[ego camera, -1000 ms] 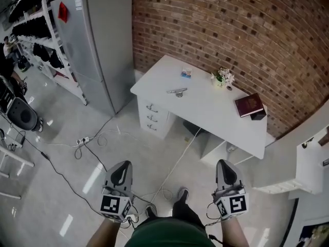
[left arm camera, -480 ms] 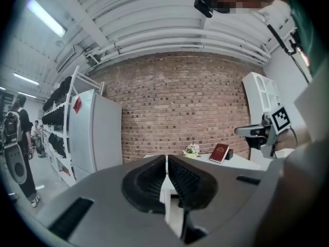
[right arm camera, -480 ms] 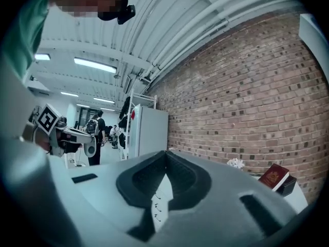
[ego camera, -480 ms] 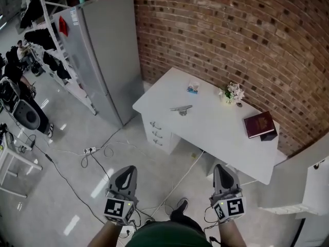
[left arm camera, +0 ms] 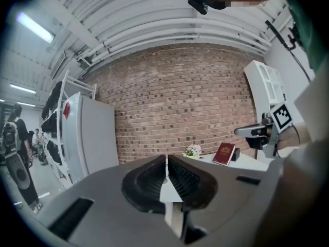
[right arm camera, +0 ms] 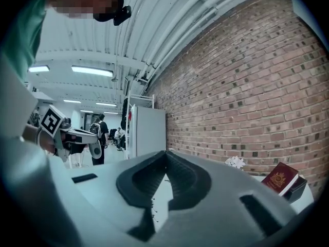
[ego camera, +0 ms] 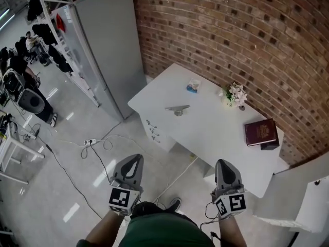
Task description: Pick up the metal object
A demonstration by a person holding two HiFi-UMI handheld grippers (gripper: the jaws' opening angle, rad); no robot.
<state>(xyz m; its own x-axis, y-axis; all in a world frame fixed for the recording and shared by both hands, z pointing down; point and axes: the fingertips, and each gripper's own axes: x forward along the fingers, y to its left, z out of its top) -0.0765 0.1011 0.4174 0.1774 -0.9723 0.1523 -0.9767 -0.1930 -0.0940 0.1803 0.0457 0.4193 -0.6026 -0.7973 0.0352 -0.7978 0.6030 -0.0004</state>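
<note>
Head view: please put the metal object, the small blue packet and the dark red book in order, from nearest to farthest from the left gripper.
From the left gripper:
1. metal object, left part of the desk.
2. small blue packet, behind it, near the back edge.
3. dark red book, at the desk's right end.

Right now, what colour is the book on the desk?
The book is dark red, almost maroon. It shows best in the head view.

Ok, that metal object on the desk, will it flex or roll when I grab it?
Probably rigid: the metal object looks like a solid bar on a short stub. Likely slippery, given its smooth finish. The stub should stop rolling.
</note>
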